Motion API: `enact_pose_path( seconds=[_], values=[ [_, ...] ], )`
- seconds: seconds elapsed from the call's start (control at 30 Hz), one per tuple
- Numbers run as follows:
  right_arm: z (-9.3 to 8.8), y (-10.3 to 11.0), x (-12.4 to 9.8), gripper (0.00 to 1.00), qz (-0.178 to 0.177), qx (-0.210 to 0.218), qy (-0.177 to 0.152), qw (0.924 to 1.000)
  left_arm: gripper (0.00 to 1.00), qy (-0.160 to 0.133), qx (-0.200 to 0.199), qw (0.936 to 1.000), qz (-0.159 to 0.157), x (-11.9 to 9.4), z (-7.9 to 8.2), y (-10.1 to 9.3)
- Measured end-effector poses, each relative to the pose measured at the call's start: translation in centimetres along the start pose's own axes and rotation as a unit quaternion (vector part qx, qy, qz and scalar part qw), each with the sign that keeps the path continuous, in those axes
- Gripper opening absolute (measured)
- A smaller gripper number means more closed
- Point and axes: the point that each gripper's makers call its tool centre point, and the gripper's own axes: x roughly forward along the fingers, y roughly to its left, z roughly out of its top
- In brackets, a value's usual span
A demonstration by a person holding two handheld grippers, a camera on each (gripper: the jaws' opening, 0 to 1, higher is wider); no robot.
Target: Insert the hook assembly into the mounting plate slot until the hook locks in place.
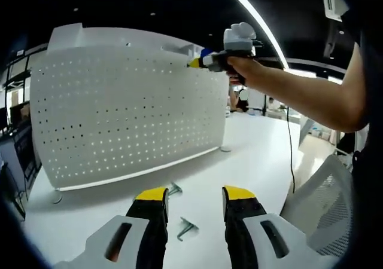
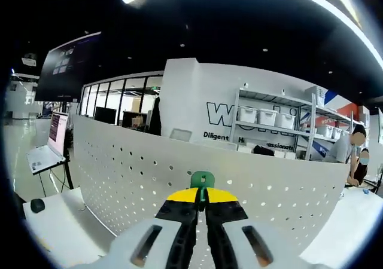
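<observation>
Office lights glare over the white table (image 1: 251, 143) where my right gripper (image 2: 201, 198), jaws clamped on the green hook (image 2: 202, 180), sits just before the upright perforated panel (image 1: 125, 107)'s top edge, while my left gripper (image 1: 194, 197) idles with jaws apart over spare hooks (image 1: 187, 226).
</observation>
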Motion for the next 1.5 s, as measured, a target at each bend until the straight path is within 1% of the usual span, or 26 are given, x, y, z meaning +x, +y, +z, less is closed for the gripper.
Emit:
enact_pose_path(
  seconds=[0.3,0.4,0.63,0.87,1.0,1.17,1.33,1.5],
  values=[
    [-0.3,-0.5,1.1,0.02,-0.007,-0.004,0.008,0.9999,0.37,0.004,-0.008,1.0,0.0,0.2,-0.2,0.2],
    [-0.4,-0.6,1.2,0.02,-0.008,0.003,0.007,0.9999,0.37,0.004,-0.011,0.9999,-0.001,0.3,-0.2,0.2],
    [-0.9,-0.6,1.7,0.02,-0.011,0.003,0.009,0.9999,0.36,0.004,-0.018,0.9998,-0.001,0.3,-0.3,0.5],
    [-0.9,-0.4,1.9,0.03,-0.018,-0.007,0.007,0.9998,0.36,0.005,-0.02,0.9998,-0.004,0.3,-0.3,0.5],
    [-0.9,-0.3,2.1,0.03,-0.027,-0.026,0.01,0.9992,0.36,0.004,-0.021,0.9998,-0.005,0.3,-0.3,0.4],
    [-0.9,-0.4,2.2,0.03,-0.032,-0.031,0.014,0.9989,0.36,0.0,-0.024,0.9997,-0.003,0.2,-0.2,0.6],
    [-0.9,-0.2,2.2,0.03,-0.04,-0.071,0.019,0.9965,0.36,-0.002,-0.023,0.9997,-0.004,0.3,-0.1,0.6],
    [-1.1,-0.3,2.3,0.03,-0.043,-0.076,0.021,0.996,0.36,-0.003,-0.022,0.9997,-0.004,0.3,-0.1,0.5]
  ],
)
